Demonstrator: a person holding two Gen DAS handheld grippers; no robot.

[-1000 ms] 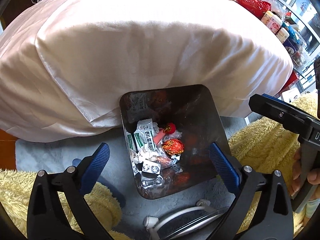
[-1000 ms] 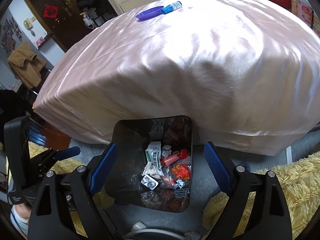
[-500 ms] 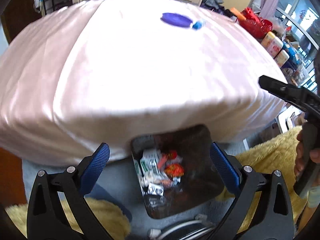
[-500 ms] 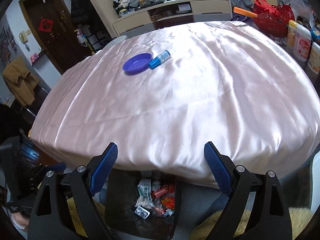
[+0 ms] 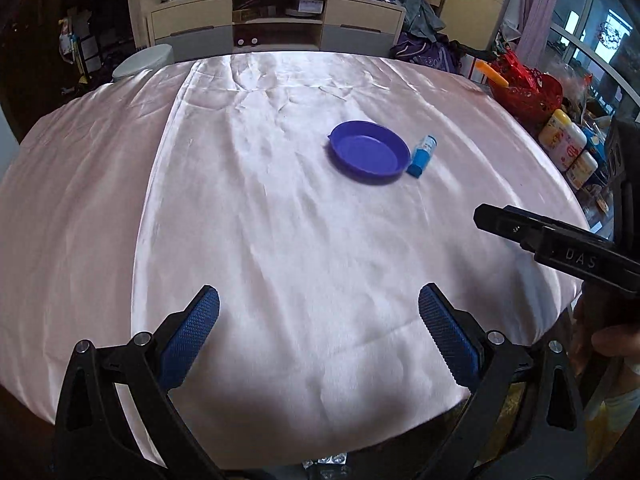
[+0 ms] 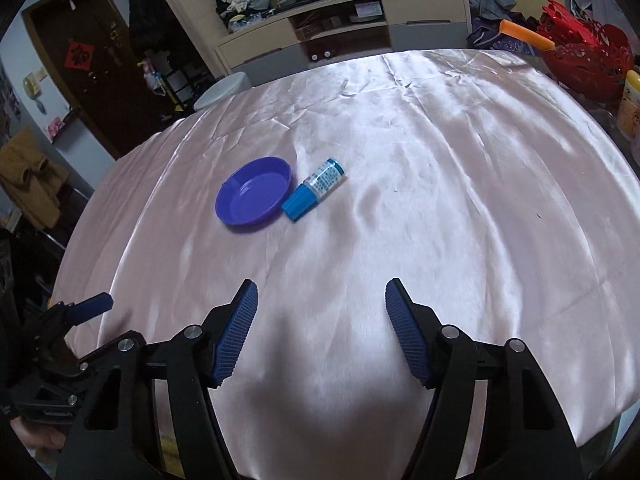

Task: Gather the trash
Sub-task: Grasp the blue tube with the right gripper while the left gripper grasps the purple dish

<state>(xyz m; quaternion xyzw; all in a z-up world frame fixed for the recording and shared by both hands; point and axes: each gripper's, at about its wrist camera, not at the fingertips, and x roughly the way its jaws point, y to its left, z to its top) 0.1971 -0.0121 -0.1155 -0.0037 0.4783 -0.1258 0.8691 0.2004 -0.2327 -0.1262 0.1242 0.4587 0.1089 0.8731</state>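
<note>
You've swung both cameras up from the bin to the tabletop, so that drop is done and you're hunting the next piece. Left gripper point(image 5: 319, 322) and right gripper point(image 6: 321, 322) both spread, empty. The blue tube point(image 6: 315, 188) lies mid-table, touching the purple dish point(image 6: 254, 195); nothing blocks your reach.
</note>
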